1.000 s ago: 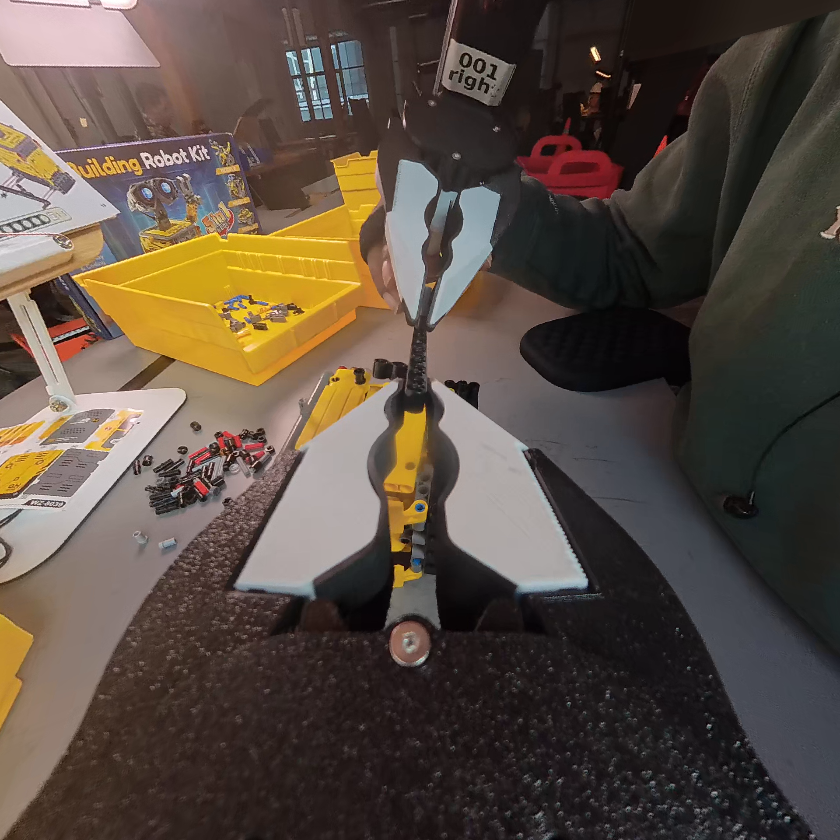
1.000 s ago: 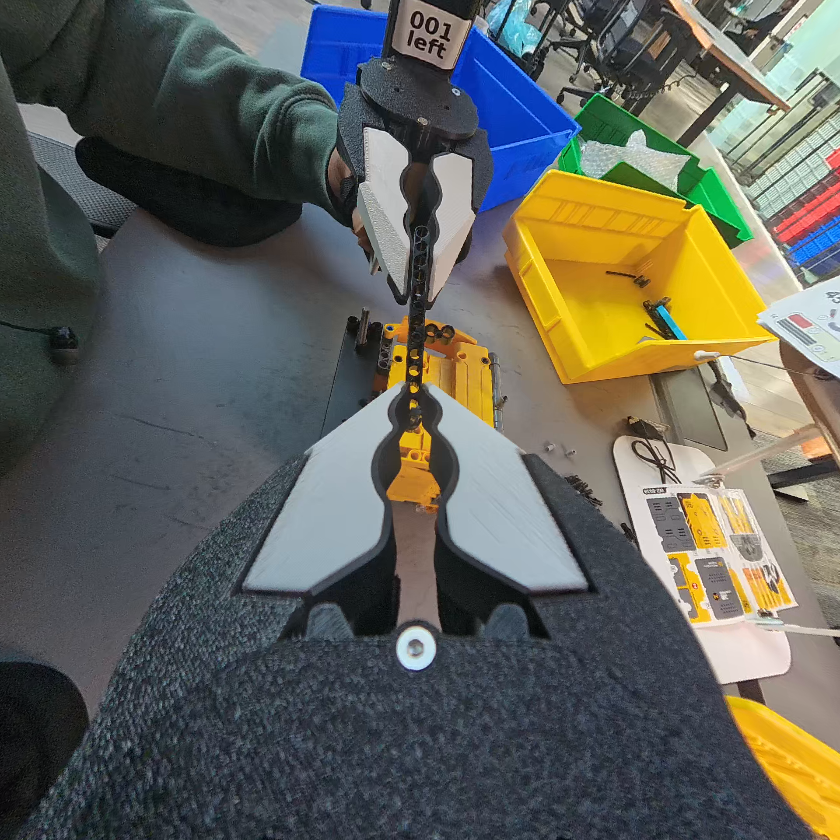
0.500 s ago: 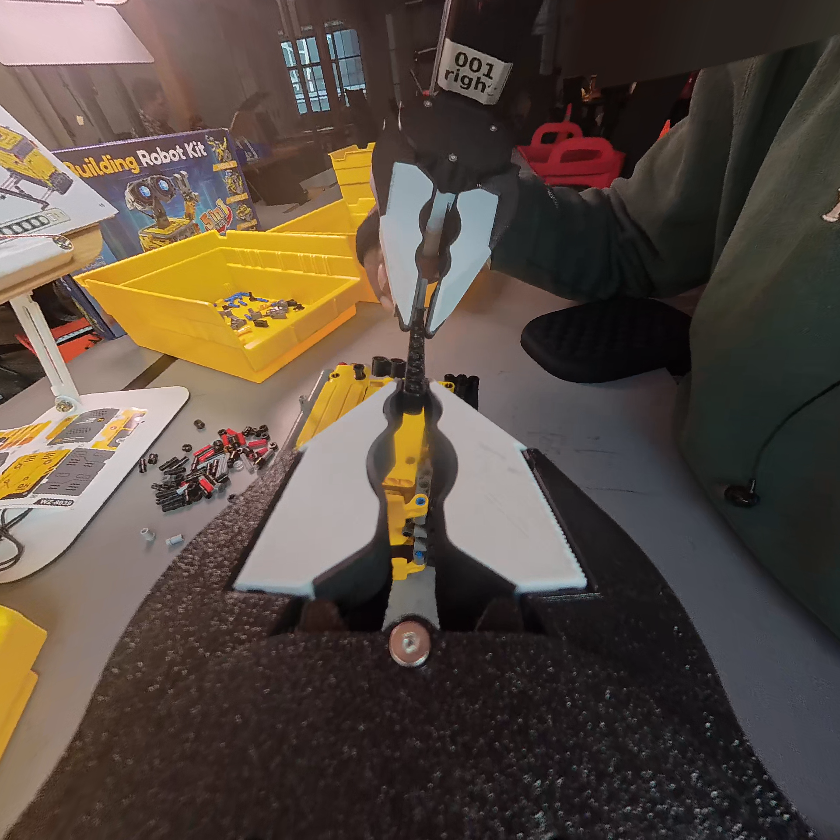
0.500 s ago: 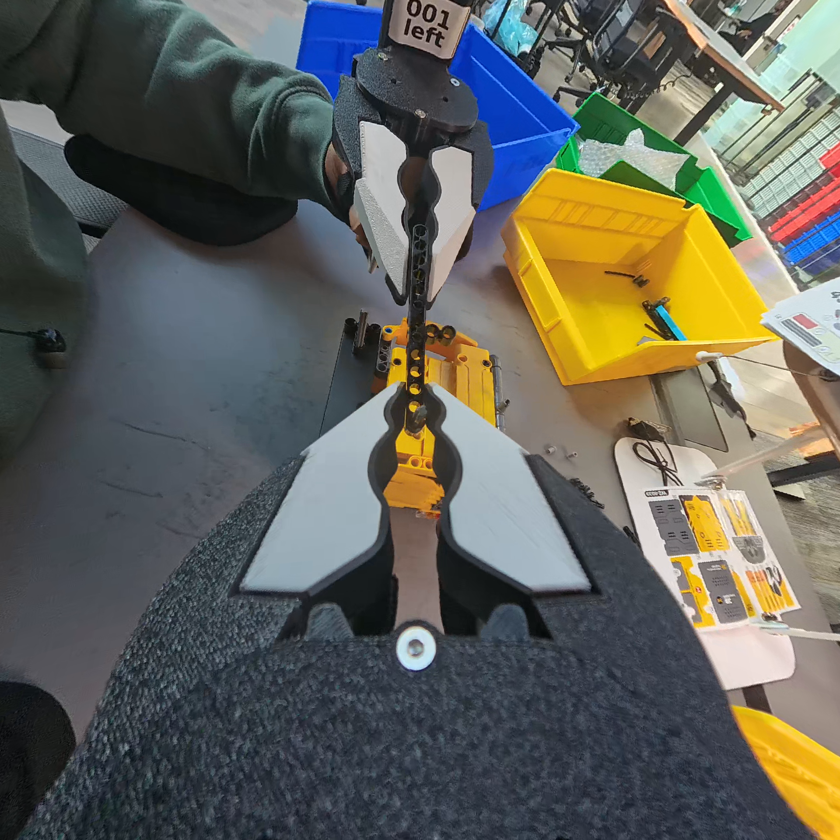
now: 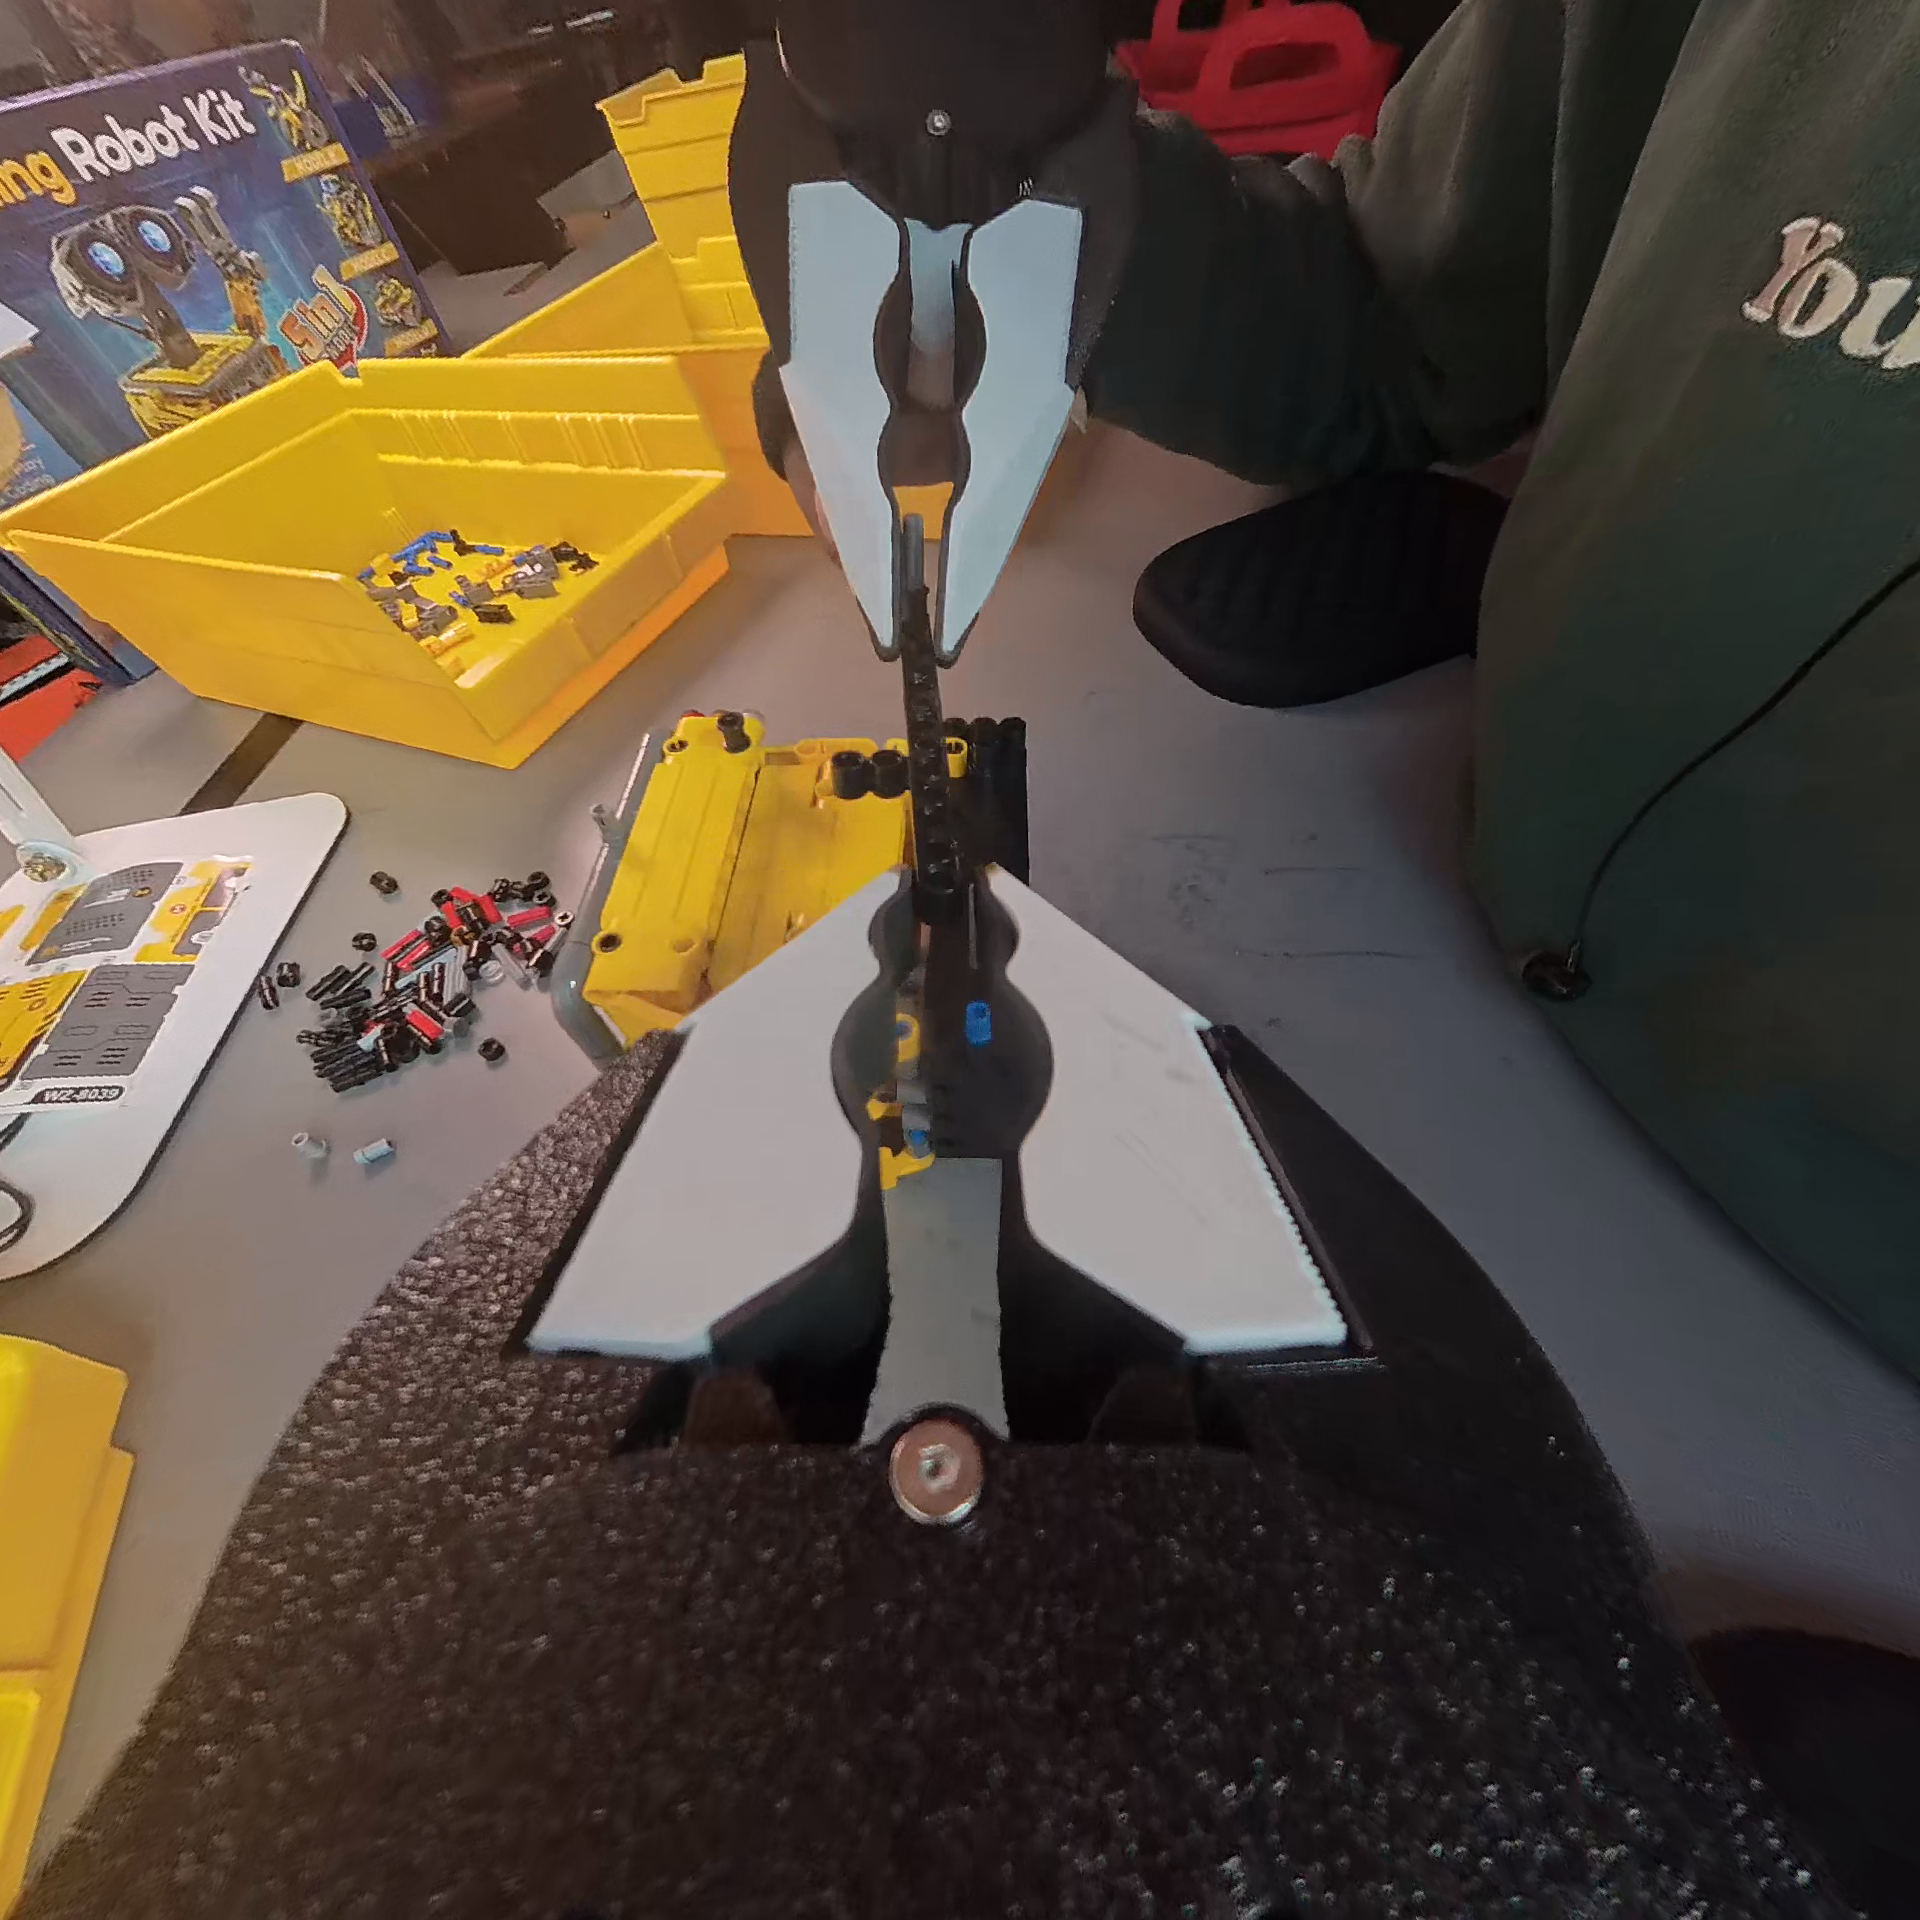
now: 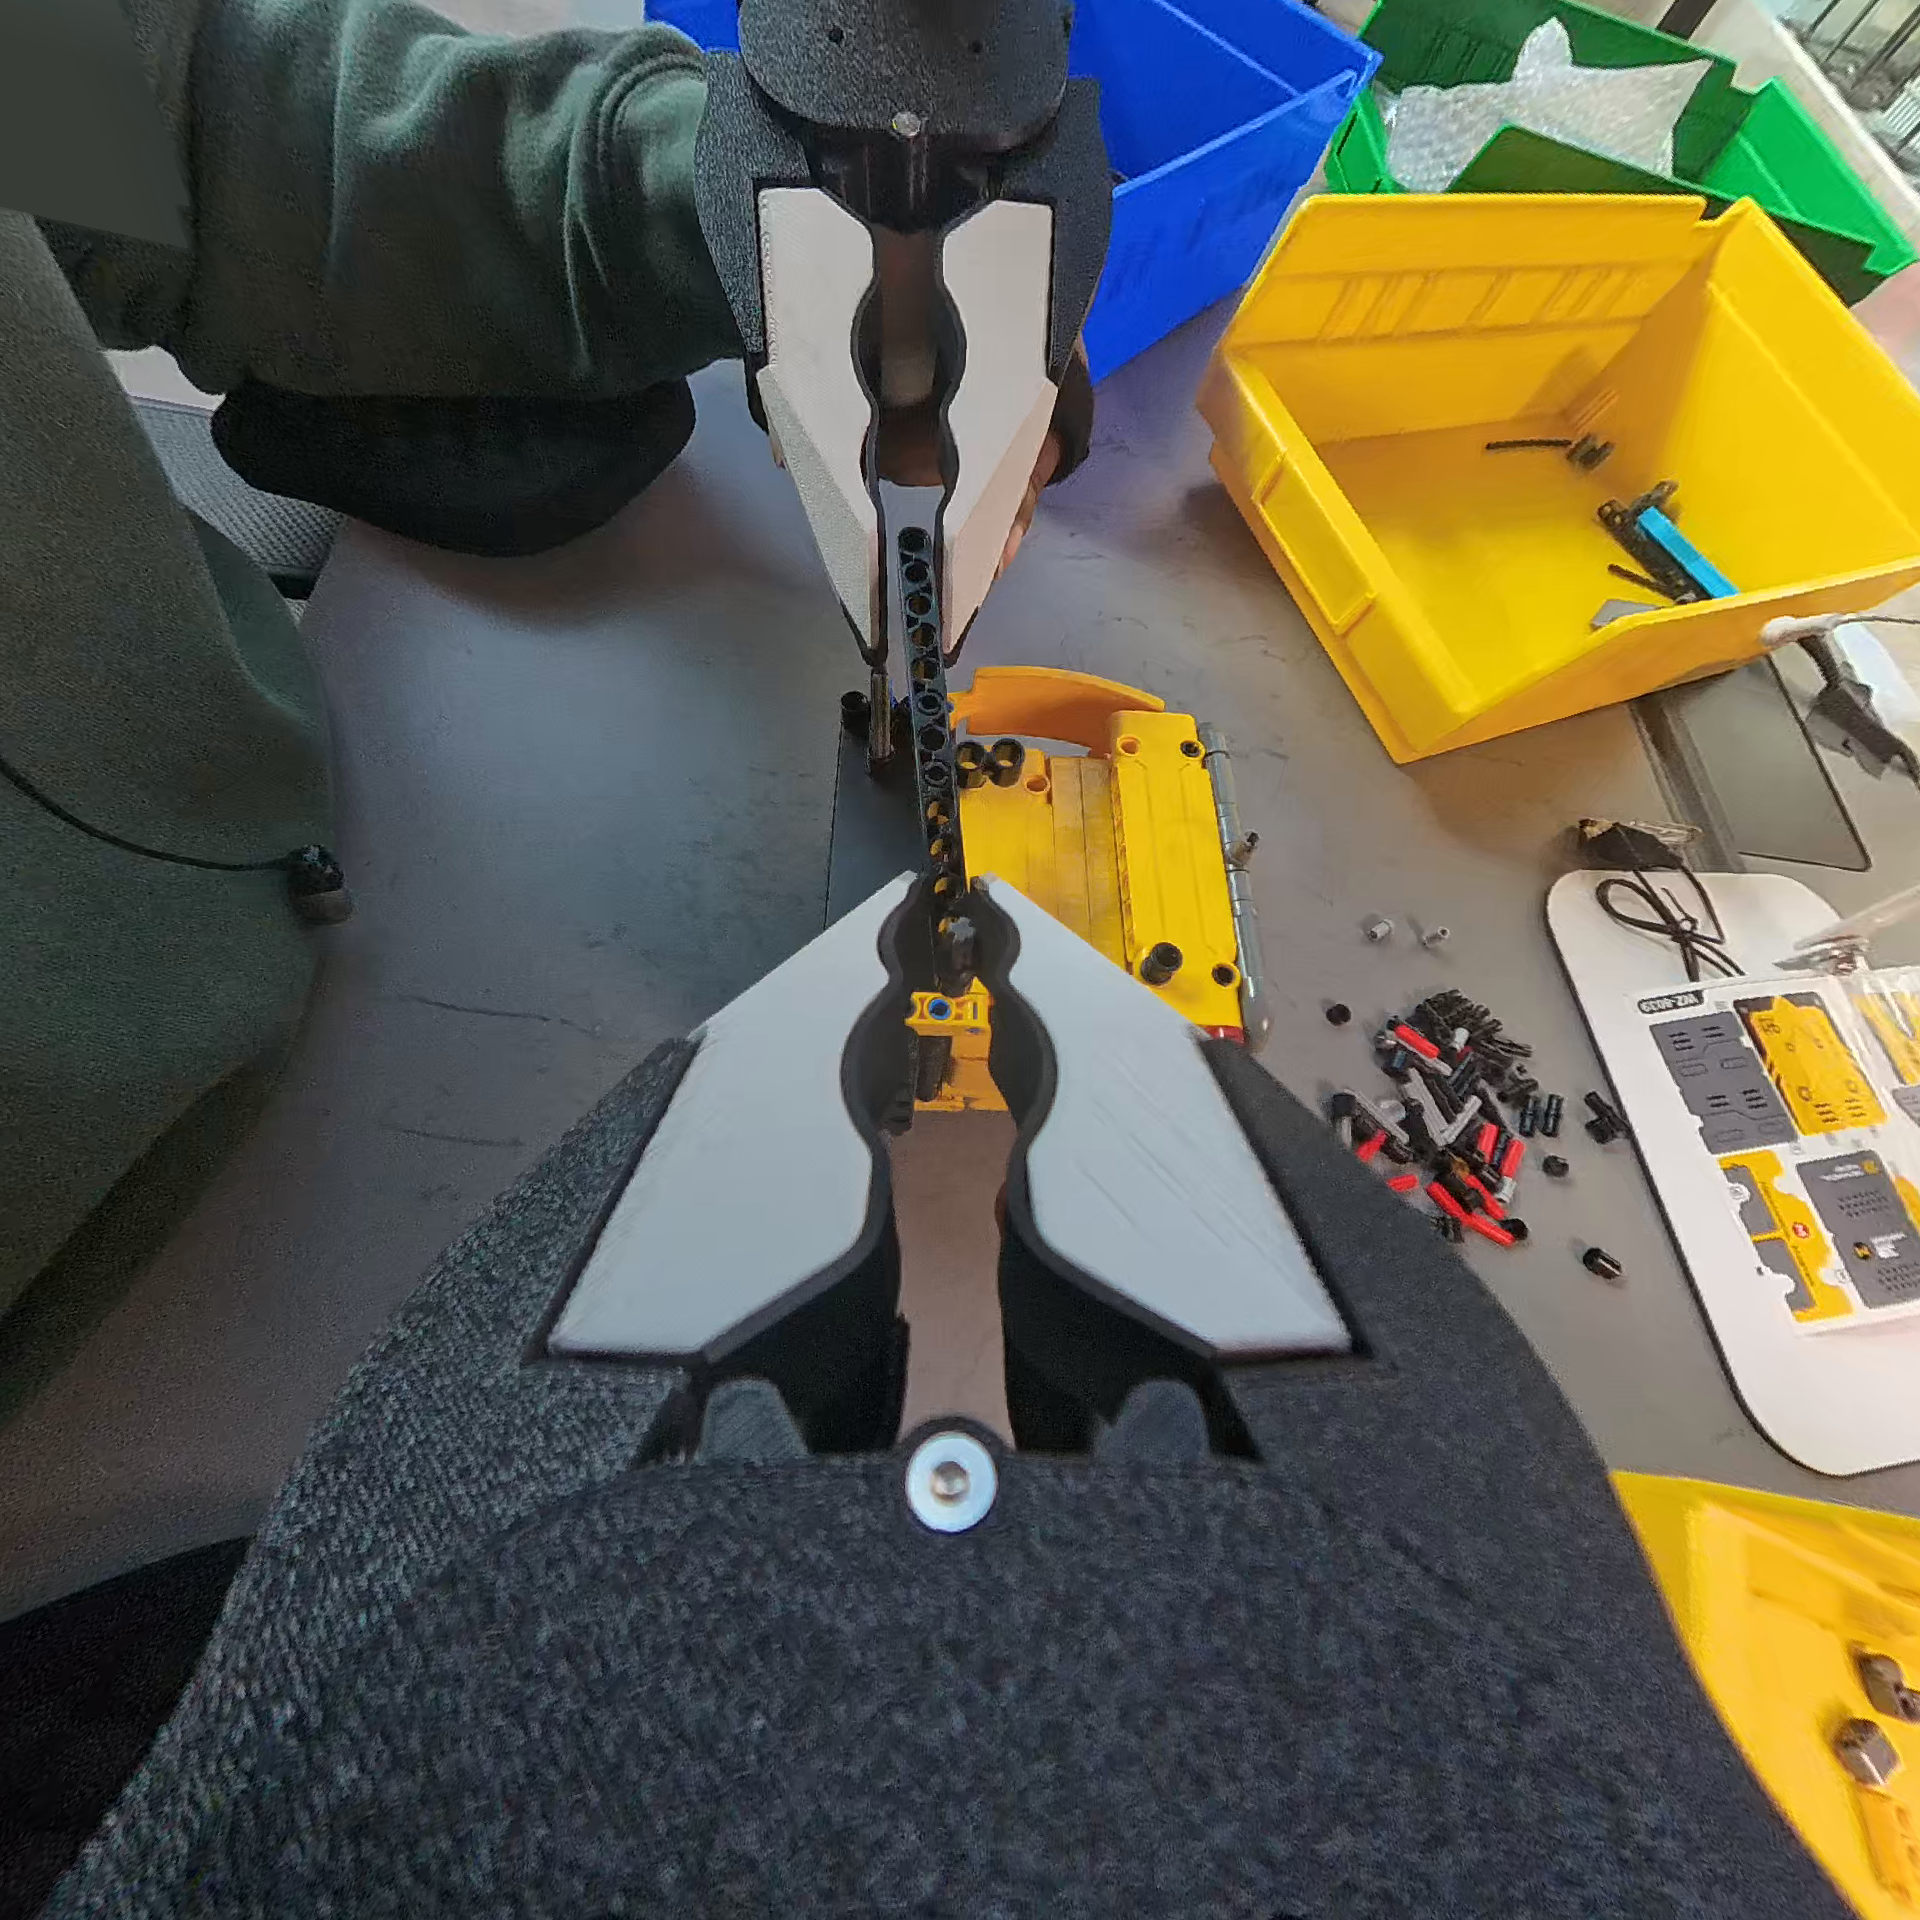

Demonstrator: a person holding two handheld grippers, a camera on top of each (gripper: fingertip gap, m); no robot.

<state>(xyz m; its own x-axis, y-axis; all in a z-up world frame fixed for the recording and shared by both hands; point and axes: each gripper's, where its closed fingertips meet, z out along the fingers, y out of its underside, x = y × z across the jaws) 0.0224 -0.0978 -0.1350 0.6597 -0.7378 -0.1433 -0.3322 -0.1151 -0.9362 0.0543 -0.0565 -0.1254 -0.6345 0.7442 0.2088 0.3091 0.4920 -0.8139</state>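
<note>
1. Tools first: we see the left tool [image 5: 940,894] closed on one end of a long black beam with holes [image 5: 928,769], and the right tool [image 5: 916,649] closed on the other end of it.
2. We find the beam stretched between the 2 tools, raised off the grey worktop [image 5: 1247,904]; in the right wrist view it runs from the right tool [image 6: 951,899] up into the left tool [image 6: 914,634].
3. Behind the beam, inside the left tool's gap, we see a small yellow assembly with a blue pin [image 5: 977,1023]; whether the tool grips it too, we cannot tell.
4. Below the beam, a yellow block model [image 6: 1117,862] lies on the worktop, just beside a dark flat plate [image 6: 868,842].
5. Near the model we see a loose pile of black and red pins [image 6: 1444,1122], and beyond it a white board with an instruction sheet [image 6: 1766,1143].
6. We note a yellow bin [image 5: 343,582] holding small blue and grey parts, with a printed kit box [image 5: 197,239] behind it.
7. In the right wrist view we also see another yellow bin [image 6: 1558,468], a blue bin [image 6: 1216,145] and a green bin [image 6: 1642,114].
8. A green sleeve [image 6: 416,208] reaches to the left tool.
</note>
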